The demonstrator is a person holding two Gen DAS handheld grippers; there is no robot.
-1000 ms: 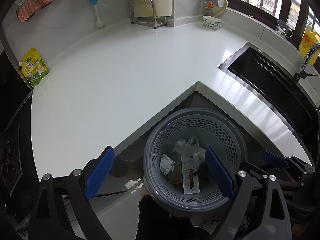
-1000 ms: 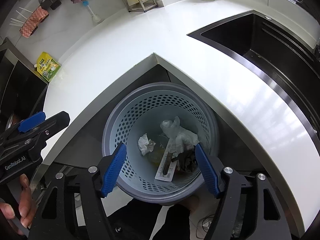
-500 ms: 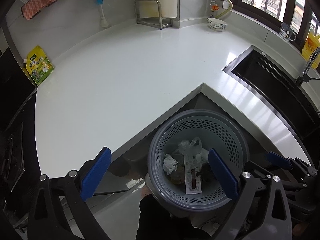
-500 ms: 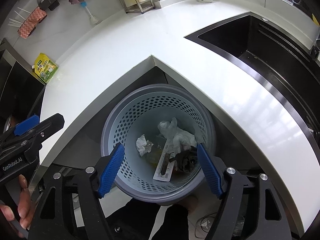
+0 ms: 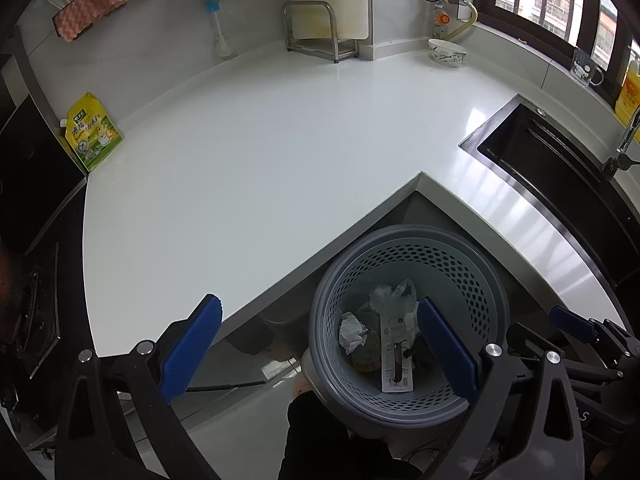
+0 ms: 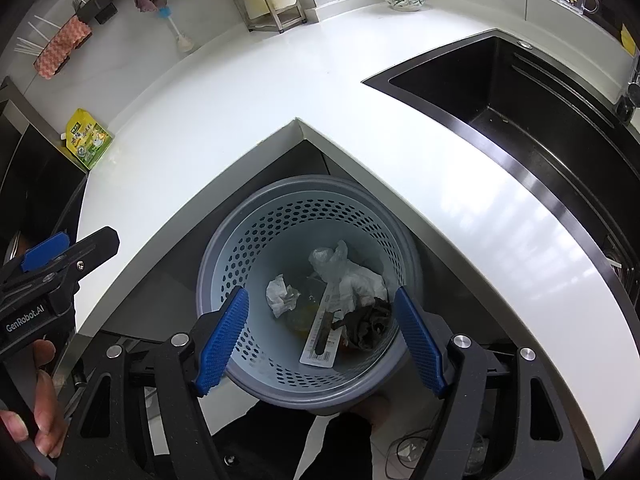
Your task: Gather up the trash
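A grey perforated trash basket (image 5: pixel 408 240) (image 6: pixel 308 192) stands on the floor under the inner corner of the counter. In it lie a crumpled white tissue (image 6: pixel 282 294), a clear plastic bag (image 6: pixel 344 268), a flat white packaging card (image 6: pixel 322 334) (image 5: pixel 396 354) and a dark crumpled scrap (image 6: pixel 368 322). My left gripper (image 5: pixel 318 304) hovers open above the basket's left side, holding nothing. My right gripper (image 6: pixel 320 294) is open and empty directly above the basket, and its blue tip (image 5: pixel 572 324) shows at the right of the left wrist view.
A white L-shaped counter (image 5: pixel 260 152) wraps around the basket, with a black sink (image 6: pixel 520 92) on the right. A yellow-green pouch (image 5: pixel 92 132), a metal rack (image 5: pixel 316 32), a bowl (image 5: pixel 446 52) and a brush (image 5: pixel 220 36) line the back. A hand (image 6: pixel 44 392) holds the left gripper.
Both grippers have drawn up and back from the basket and tilted toward the back wall. Both stayed open. The trash in the basket has not moved.
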